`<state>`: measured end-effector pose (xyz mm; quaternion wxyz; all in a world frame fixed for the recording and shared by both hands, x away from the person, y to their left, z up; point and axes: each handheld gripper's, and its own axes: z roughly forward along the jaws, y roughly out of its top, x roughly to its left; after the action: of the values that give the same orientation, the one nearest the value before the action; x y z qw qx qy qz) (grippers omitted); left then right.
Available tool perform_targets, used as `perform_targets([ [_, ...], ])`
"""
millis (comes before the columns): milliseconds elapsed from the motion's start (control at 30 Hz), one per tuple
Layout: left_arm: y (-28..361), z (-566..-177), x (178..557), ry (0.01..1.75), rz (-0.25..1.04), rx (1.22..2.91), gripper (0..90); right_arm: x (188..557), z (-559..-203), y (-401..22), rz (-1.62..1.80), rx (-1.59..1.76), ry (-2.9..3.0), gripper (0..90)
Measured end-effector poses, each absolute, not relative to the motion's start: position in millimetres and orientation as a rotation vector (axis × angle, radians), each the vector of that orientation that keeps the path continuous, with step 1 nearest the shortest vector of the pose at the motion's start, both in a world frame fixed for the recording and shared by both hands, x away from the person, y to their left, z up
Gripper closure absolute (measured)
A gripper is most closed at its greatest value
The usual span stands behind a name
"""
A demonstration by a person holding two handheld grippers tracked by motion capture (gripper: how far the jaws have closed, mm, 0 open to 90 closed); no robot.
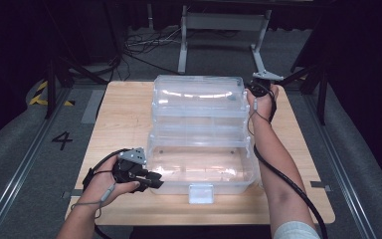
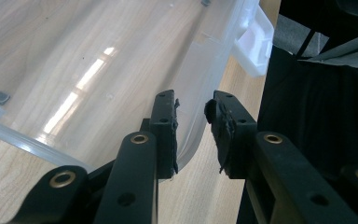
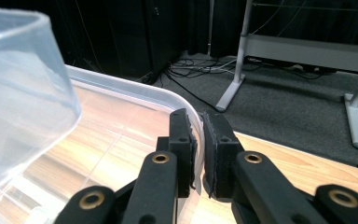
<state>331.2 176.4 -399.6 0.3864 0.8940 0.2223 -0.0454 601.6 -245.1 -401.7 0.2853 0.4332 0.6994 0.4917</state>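
Clear plastic box (image 1: 199,134), pale wood-grain table (image 1: 119,124), black fingers (image 2: 165,130).

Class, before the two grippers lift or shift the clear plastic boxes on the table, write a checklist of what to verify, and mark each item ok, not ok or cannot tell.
1. Right gripper clamped on the far box rim: ok, the jaws stand close on the rim.
2. Left gripper clamped on the near box wall: not ok, the wall sits between the jaws with a gap at one pad.
3. Boxes fully on the wooden table: ok.
4. Near box's white latch fastened: cannot tell.
5. Cables clear of the boxes: ok; the right cable trails along the forearm.
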Motion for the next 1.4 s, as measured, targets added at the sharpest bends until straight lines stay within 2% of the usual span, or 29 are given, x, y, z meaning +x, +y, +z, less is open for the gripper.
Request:
perform_targets([
  [600, 175, -399, 331, 0.568, -0.11, 2.279, 70.7, 605, -407, -246, 1.318, 1.184, 1.88, 82.3],
  [833, 172, -397, 330, 0.552, -0.093, 2.282, 71.0, 599, -403, -250, 1.331, 1.189, 1.89, 74.7],
  [1200, 179, -385, 329, 0.543, -0.079, 2.225, 69.6, 575, -371, -270, 1.364, 1.116, 1.859, 68.4],
  [1400, 190, -374, 329, 0.57, -0.038, 2.179, 68.1, 543, -350, -286, 1.408, 1.043, 1.881, 67.4],
])
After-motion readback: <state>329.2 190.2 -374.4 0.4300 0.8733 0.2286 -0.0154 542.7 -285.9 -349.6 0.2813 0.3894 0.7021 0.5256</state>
